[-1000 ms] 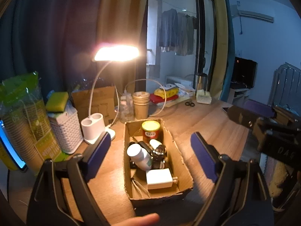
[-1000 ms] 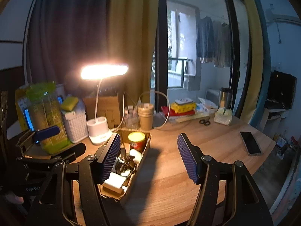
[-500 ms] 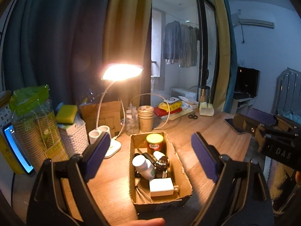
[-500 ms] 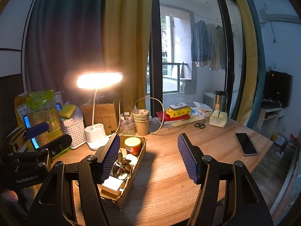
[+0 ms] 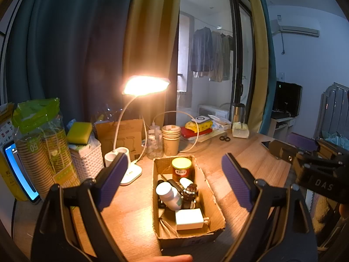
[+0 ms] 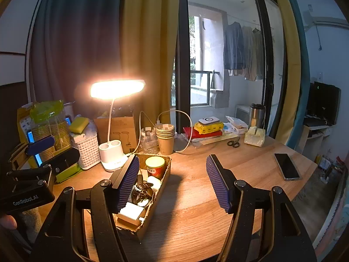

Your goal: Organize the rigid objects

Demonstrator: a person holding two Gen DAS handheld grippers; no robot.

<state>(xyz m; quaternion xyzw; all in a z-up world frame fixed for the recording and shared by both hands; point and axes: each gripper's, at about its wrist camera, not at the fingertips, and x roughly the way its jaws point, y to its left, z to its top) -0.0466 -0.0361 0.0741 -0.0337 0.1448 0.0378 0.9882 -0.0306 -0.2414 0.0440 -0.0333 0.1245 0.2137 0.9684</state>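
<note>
Left wrist view, from the left: a bag of paper cups (image 5: 41, 144) and a white basket (image 5: 86, 160) stand at the table's (image 5: 250, 152) far edge, then a lit desk lamp (image 5: 145, 86). The left gripper (image 5: 174, 179) hangs above the table with its jaws wide apart and empty, framing a cardboard box (image 5: 212, 203). In that box lie the rigid objects: a red tin with a yellow lid (image 5: 181, 169), a white bottle (image 5: 169, 195), a watch (image 5: 189, 193) and a white charger (image 5: 189, 219). Further right, the right gripper (image 6: 173, 182) is likewise spread and holds nothing, over bare wood beside the box; scissors (image 6: 233, 143) and a phone (image 6: 286, 167) lie well apart on the far right.

With the small items gathered in the box and both jaws empty, this fits either sorting about to draw from the box or a collection already complete. I cannot tell which, so no particular pick follows.
</note>
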